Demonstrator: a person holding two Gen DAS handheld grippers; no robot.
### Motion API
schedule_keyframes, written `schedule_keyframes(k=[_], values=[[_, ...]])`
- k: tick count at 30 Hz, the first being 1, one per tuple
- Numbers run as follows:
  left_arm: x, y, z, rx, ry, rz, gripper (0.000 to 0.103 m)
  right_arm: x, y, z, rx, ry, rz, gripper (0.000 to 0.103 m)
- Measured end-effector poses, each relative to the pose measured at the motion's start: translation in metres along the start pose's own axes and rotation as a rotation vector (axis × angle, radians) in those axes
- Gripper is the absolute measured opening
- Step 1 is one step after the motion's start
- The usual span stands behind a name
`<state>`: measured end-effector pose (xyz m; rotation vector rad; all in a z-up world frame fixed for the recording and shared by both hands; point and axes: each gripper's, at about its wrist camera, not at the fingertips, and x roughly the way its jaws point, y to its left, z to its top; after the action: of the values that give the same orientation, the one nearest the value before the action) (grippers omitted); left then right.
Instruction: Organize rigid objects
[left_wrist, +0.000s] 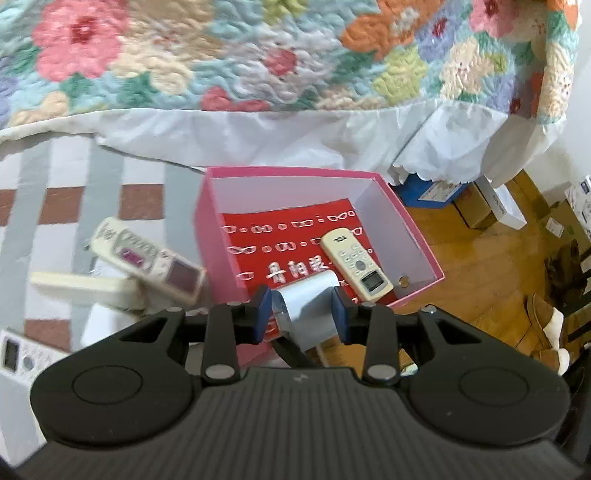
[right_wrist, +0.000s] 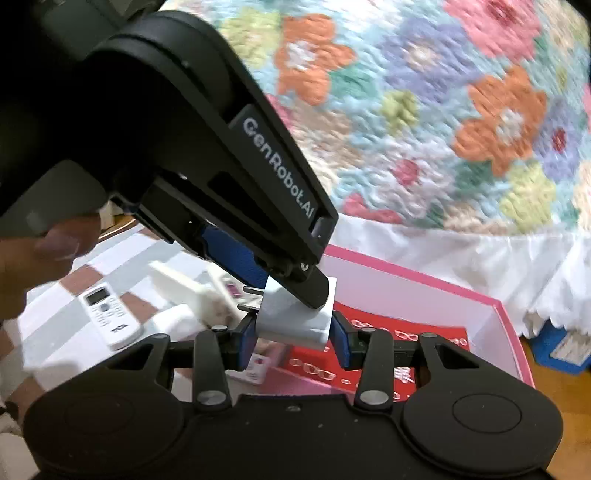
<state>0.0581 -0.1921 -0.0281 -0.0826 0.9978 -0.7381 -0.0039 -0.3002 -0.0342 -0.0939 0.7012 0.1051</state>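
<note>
A white plug adapter (right_wrist: 295, 317) with metal prongs (right_wrist: 251, 299) sticking out to the left is hanging mid-frame, above the near edge of an open pink box (left_wrist: 417, 236). In the box, a cream TCL remote (left_wrist: 356, 264) is lying face up, slanted, on a red printed sheet (left_wrist: 288, 236). Left of the box, two cream remotes (left_wrist: 147, 258) and (left_wrist: 85, 290) are lying crossed on a checked bedsheet (left_wrist: 74, 177); another white remote (right_wrist: 110, 315) is lying further left.

Both cams ride on the wrists, tilted down past their own fingers, pretty close above the pink box (left_wrist: 413, 236) at the bed's edge. Both catch that box (right_wrist: 436, 291) and the floral quilt (left_wrist: 258, 55).
</note>
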Motion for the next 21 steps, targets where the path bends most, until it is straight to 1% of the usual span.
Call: schedule_keyframes(k=[1,3,5,7,8,12,14,19,21], values=[[0.008,-0.005,0.005,0.004,0.014,-0.003,0.034,0.004,-0.004,0.0,0.02,0.013,-0.001,0.047],[0.026,-0.013,0.012,0.003,0.048,-0.013,0.034,0.01,-0.026,-0.003,0.064,0.05,0.001,0.047],[0.047,-0.018,0.018,-0.023,0.102,-0.006,0.034,0.021,-0.047,-0.005,0.121,0.109,0.029,0.048],[0.065,-0.022,0.022,-0.052,0.128,0.009,0.034,0.032,-0.064,-0.007,0.184,0.15,0.062,0.048],[0.074,-0.025,0.024,-0.048,0.139,0.013,0.034,0.038,-0.072,-0.008,0.205,0.174,0.071,0.048],[0.107,-0.029,0.033,-0.088,0.18,0.026,0.034,0.06,-0.095,-0.008,0.239,0.26,0.093,0.048],[0.124,-0.028,0.035,-0.119,0.199,0.028,0.034,0.068,-0.105,-0.013,0.244,0.304,0.098,0.048],[0.165,-0.029,0.033,-0.174,0.264,0.029,0.033,0.095,-0.117,-0.023,0.24,0.432,0.067,0.047],[0.176,-0.03,0.031,-0.185,0.274,0.023,0.033,0.1,-0.124,-0.026,0.261,0.459,0.054,0.047]])
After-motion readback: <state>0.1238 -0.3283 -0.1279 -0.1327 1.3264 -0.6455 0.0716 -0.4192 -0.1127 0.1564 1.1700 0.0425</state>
